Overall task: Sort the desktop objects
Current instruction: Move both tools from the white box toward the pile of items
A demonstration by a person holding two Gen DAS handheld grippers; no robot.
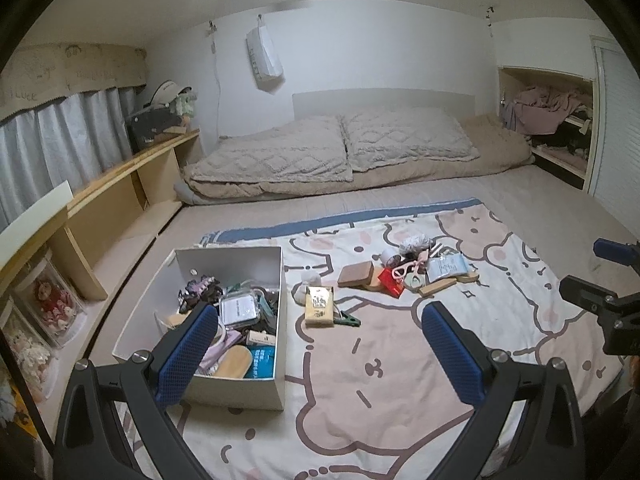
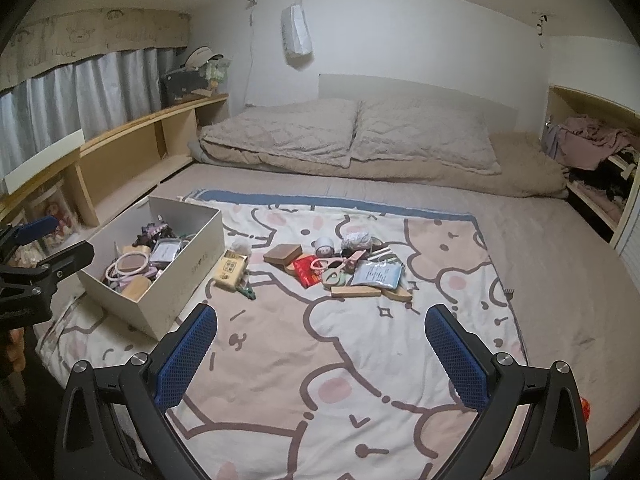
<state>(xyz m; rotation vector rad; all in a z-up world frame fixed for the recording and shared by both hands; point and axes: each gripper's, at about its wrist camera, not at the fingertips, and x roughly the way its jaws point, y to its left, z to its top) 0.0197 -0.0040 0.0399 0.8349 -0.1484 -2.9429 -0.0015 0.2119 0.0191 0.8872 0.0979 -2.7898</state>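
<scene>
A white box (image 1: 276,280) (image 2: 188,268) holding several small items sits on the cartoon blanket (image 1: 380,360) (image 2: 320,360). Beside it lie a yellow pack (image 1: 319,306) (image 2: 229,271) and a green clip (image 1: 347,320) (image 2: 246,291). A pile farther off holds a brown block (image 1: 356,274) (image 2: 282,254), a red packet (image 1: 389,282) (image 2: 306,272), pink scissors (image 2: 332,264), a blue-white pouch (image 1: 447,266) (image 2: 378,274) and wooden pieces (image 2: 354,291). My left gripper (image 1: 320,352) hovers open, its left finger over the box. My right gripper (image 2: 320,354) hovers open above bare blanket.
Two grey pillows (image 1: 332,148) (image 2: 348,136) lie on a folded duvet at the head of the bed. A wooden shelf (image 1: 132,184) (image 2: 132,148) runs along the left under a curtain. An alcove with clothes (image 1: 548,116) (image 2: 592,148) opens at the right.
</scene>
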